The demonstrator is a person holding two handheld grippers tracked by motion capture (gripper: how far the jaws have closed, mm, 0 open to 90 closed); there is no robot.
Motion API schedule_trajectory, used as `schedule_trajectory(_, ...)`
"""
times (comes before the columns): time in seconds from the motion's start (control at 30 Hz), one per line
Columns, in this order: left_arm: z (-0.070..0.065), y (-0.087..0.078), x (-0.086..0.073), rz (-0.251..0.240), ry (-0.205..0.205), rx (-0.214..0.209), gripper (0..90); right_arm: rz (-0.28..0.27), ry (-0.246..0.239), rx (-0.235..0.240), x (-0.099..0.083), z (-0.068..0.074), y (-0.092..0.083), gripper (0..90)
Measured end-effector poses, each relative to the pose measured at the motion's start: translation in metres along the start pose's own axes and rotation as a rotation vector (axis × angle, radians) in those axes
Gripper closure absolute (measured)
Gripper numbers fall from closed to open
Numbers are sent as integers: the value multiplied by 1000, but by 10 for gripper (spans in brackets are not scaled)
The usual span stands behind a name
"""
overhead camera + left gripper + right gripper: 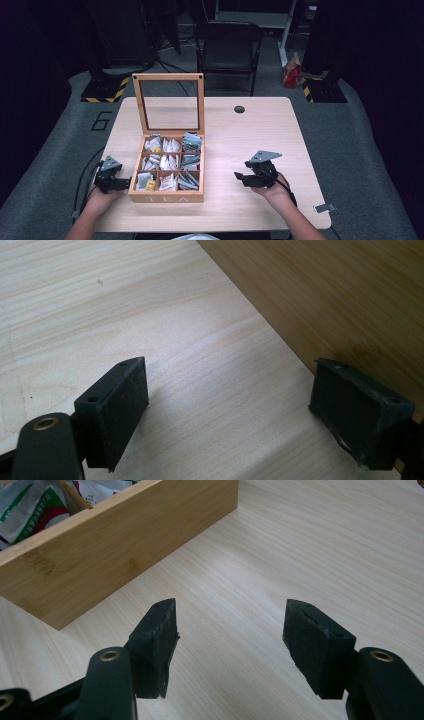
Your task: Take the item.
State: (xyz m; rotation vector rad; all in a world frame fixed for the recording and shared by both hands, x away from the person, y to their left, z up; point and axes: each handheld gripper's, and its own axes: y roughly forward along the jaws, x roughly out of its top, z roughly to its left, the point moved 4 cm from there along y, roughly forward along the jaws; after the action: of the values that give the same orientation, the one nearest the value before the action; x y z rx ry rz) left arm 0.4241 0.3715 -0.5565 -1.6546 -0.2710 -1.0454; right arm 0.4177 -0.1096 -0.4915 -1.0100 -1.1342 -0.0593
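Tabletop: the pale wooden tabletop (260, 135) carried one thing of note, with bare wood on both sides of it.
Tea box: the tea box (167, 192) sat left of centre, lid (168, 77) standing upright at the back, nine compartments on show.
Left gripper: the left gripper (111, 181) rested just beside the box's left wall (320, 300), fingers (120, 410) spread apart, nothing between them.
Right gripper: the right gripper (250, 178) lay well apart to the right, low over the wood, fingers (320, 645) released and bare.
Tea bags: packets (170, 162) filled the compartments; a green-and-red one (30, 505) peeked over the near wall.
Step, likely: steadying the box from the left before a pick; best done by bracing the wall gently, then coming down from above, not over the rim sideways.
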Motion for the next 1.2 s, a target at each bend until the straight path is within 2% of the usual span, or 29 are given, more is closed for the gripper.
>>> schedule_trajectory(0.6,0,0,0,0,0,0,152,-20,-12,0,15,3,-11,401)
schedule_trajectory(1.2,0,0,0,0,0,0,152,-40,-39,37,37,23,-11,411)
